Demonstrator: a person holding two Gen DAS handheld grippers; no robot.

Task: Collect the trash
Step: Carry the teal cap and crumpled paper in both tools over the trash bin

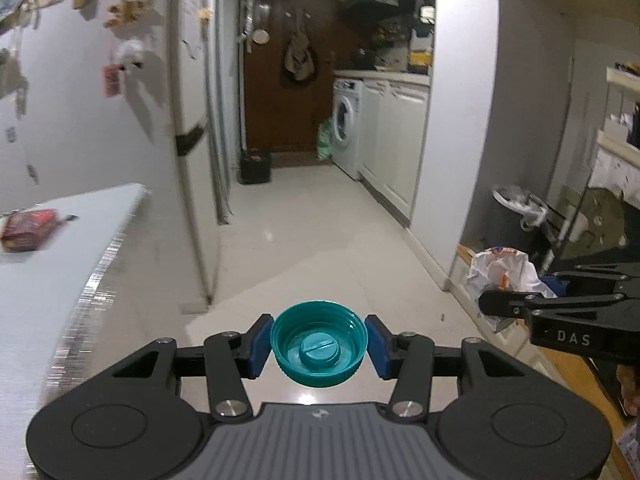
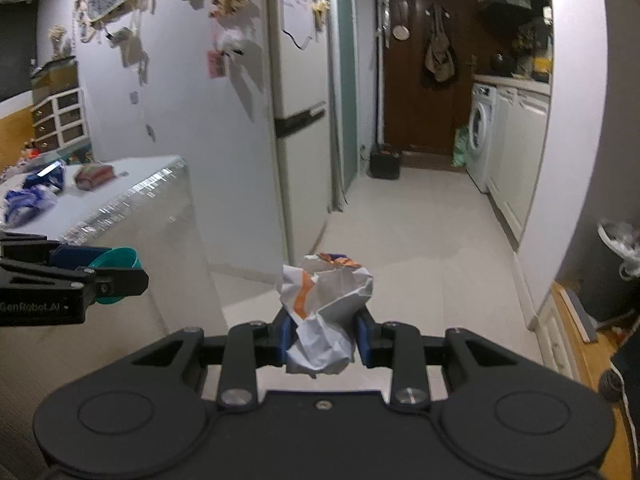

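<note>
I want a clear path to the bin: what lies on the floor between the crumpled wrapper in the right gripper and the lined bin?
Only bare pale floor shows between the crumpled wrapper and the lined bin, in the right wrist view.

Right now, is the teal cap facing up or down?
Up: the teal cap shows its hollow inside and centre plug, with the left tool shut on it.

"DAS" on the right gripper (image 1: 486, 304), "GenRobot.AI" on the left gripper (image 2: 132, 270)
</note>
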